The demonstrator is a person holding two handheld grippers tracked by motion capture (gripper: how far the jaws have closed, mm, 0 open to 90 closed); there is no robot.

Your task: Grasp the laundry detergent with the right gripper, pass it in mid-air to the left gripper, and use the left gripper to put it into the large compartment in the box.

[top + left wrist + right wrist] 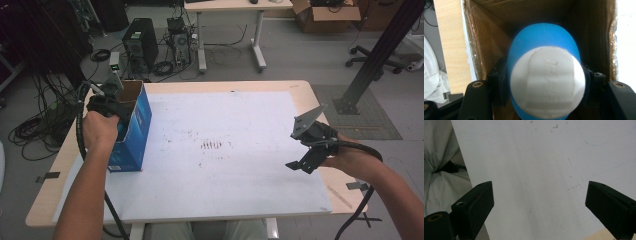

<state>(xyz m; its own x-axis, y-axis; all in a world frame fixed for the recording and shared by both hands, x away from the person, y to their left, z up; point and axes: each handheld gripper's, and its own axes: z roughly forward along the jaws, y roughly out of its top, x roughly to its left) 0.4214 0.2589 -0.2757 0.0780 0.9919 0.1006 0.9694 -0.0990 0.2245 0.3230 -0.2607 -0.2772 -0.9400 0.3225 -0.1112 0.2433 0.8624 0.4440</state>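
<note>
No legible text; print on blue box unreadable.

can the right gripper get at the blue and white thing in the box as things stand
Probably not. The right gripper hovers open over the white sheet, far across the table from the blue box, and the left gripper already clamps the blue and white object inside it.

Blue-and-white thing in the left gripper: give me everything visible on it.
The blue-and-white object looks rounded, like smooth plastic: a blue domed body behind a flat white round face that has a raised, stepped rectangular patch. What it is I cannot tell. The left gripper is shut on it, one black jaw at each side. It points into the open cardboard box, blue outside and brown inside, standing at the table's left edge.
</note>
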